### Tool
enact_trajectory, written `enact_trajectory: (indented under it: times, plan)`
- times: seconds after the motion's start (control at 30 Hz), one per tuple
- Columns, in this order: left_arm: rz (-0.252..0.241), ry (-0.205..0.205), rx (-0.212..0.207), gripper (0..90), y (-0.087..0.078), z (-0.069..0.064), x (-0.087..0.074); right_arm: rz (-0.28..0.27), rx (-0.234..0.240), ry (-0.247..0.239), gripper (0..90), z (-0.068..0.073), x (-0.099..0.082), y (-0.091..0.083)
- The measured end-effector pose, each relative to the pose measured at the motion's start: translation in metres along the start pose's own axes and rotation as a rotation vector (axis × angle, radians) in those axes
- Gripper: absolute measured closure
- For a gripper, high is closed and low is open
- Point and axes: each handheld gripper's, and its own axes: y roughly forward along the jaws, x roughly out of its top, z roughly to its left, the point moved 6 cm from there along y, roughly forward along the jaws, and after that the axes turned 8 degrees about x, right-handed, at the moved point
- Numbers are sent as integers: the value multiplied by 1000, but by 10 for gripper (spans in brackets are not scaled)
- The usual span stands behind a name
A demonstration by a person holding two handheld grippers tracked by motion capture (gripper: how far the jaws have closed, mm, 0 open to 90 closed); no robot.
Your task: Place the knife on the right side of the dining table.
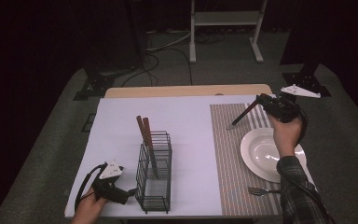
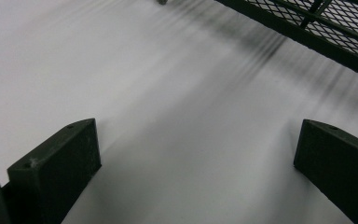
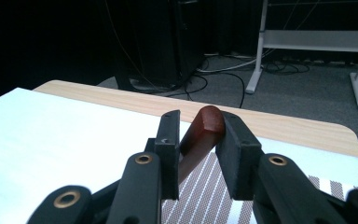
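Right hand-held gripper (image 1: 260, 99) up over the far end of the striped placemat (image 1: 228, 154), a brown-handled knife (image 1: 242, 114) between its jaws; handle end (image 3: 206, 125) sitting between the two pads with a sliver of gap on one side, so not clearly clamped, and blade slanting down with its tip at the placemat. White plate (image 1: 254, 154) just beside, under the right forearm, with a fork (image 1: 259, 190) lying nearer on the placemat. Left hand-held gripper (image 1: 131, 191) low on the white counter (image 1: 116, 121), released, jaws wide apart around nothing, just beside the black wire caddy (image 1: 154, 175). Two more brown-handled utensils (image 1: 144, 133) upright in that caddy.
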Motion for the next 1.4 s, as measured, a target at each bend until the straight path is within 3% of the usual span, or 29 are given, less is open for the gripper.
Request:
enact_trajectory:
  times: [0.53, 1.4]
  plan:
    - [0, 0, 0, 0, 0, 0, 0, 18, -23, 36, 647, -16, -16, -10]
    - [0, 0, 1, 0, 0, 0, 0, 74, -78, 109, 561, -45, -41, -12]
